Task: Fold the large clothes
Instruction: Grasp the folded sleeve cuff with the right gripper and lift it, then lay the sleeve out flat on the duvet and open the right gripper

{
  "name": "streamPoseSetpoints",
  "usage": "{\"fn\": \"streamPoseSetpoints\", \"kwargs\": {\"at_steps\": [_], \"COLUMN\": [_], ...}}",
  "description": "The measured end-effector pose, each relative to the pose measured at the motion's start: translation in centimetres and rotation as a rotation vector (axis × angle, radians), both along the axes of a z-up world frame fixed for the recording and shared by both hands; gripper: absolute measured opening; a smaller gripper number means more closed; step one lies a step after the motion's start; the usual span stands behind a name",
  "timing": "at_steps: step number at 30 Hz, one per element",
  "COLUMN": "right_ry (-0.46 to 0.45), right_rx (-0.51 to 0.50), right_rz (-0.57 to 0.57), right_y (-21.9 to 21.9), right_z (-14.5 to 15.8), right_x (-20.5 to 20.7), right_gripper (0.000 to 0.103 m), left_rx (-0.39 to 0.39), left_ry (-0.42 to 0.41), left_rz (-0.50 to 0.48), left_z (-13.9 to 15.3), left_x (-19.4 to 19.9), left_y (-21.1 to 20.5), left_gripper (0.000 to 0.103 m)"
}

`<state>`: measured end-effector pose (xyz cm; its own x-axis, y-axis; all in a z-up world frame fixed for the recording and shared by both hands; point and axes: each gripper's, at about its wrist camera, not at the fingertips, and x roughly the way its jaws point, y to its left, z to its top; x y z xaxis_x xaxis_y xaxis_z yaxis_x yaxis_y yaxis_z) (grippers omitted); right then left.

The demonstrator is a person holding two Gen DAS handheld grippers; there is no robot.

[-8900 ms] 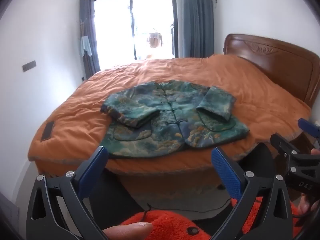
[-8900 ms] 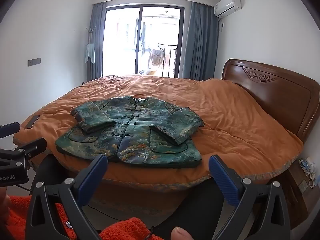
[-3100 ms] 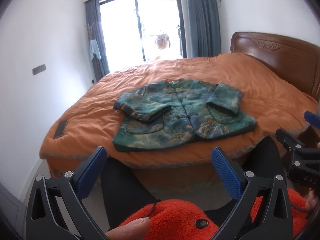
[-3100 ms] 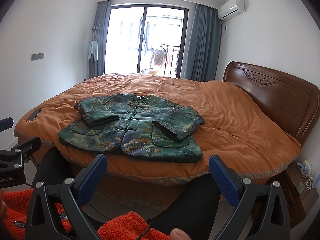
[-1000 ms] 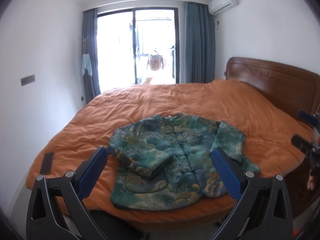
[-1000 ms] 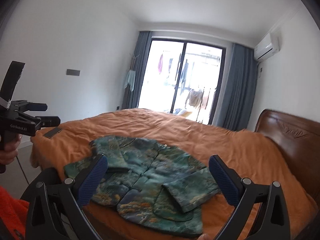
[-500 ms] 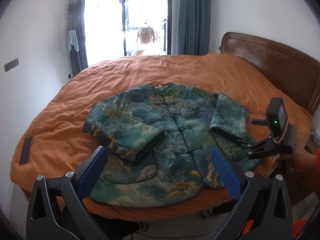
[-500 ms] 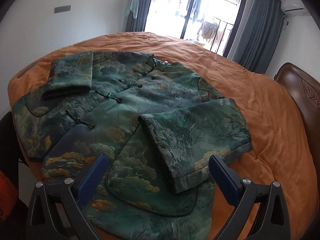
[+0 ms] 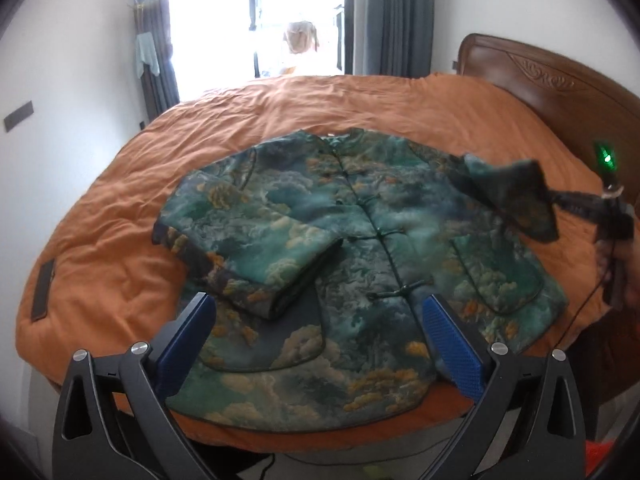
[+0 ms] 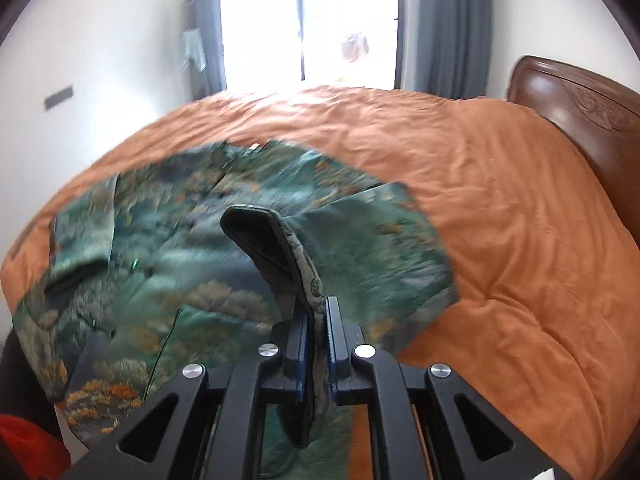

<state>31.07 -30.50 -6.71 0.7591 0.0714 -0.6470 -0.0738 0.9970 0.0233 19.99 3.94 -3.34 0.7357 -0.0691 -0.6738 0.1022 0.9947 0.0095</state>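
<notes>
A green patterned jacket (image 9: 360,240) lies face up on the orange bed (image 9: 120,216), its left sleeve (image 9: 256,256) folded across the body. My left gripper (image 9: 316,340) is open and empty, just above the jacket's near hem. My right gripper (image 10: 316,332) is shut on the cuff of the right sleeve (image 10: 280,248) and holds it lifted off the jacket (image 10: 192,272). In the left wrist view the right gripper (image 9: 560,200) shows at the right edge with the raised sleeve (image 9: 516,196).
A wooden headboard (image 9: 560,88) stands at the right. A dark flat object (image 9: 42,292) lies on the bed's left edge. The window and grey curtains (image 9: 392,16) are behind the bed. Orange bedding (image 10: 520,220) spreads right of the jacket.
My right gripper has closed on the right sleeve's cuff and raised it off the jacket. My left gripper has moved closer to the jacket's hem, still open.
</notes>
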Motion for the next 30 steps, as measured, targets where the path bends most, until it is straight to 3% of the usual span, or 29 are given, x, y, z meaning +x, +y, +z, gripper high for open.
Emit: {"fn": "streamPoseSetpoints", "kwargs": {"at_steps": [3, 6, 8, 14, 18, 20, 22, 25, 30], "right_ry": [-0.082, -0.097, -0.081, 0.029, 0.052, 0.043, 0.032, -0.005, -0.077], "right_rx": [0.0, -0.035, -0.045, 0.064, 0.098, 0.094, 0.075, 0.075, 0.049], "right_rz": [-0.184, -0.346, -0.438, -0.613, -0.712, -0.747, -0.766, -0.726, -0.579], "right_y": [-6.5, -12.2, -15.3, -23.0, -24.9, -25.3, -25.0, -23.9, -17.9], "right_z": [3.2, 4.1, 3.6, -1.4, -3.6, -4.0, -3.8, -3.0, -1.6], "right_x": [-1.3, -2.1, -2.3, -2.2, -2.5, -3.1, -3.9, -6.2, -8.8], "right_gripper": [0.008, 0.008, 0.008, 0.01, 0.023, 0.04, 0.041, 0.041, 0.05], "left_rx": [0.0, 0.015, 0.024, 0.051, 0.081, 0.085, 0.1, 0.167, 0.303], "left_ry": [-0.002, 0.001, 0.004, 0.002, -0.001, -0.004, 0.0, -0.003, 0.044], "left_rz": [-0.014, -0.023, -0.022, -0.031, -0.034, -0.044, -0.061, -0.137, -0.293], "left_z": [-0.1, -0.2, -0.3, -0.2, -0.4, -0.6, -1.0, -2.2, -5.9], "left_x": [0.8, 1.8, 2.3, 3.4, 3.8, 4.2, 4.9, 6.1, 8.7], "left_y": [-0.1, -0.4, -0.5, -0.4, 0.4, 1.0, 1.8, 2.1, 0.8], "left_gripper": [0.103, 0.103, 0.103, 0.103, 0.103, 0.103, 0.103, 0.103, 0.103]}}
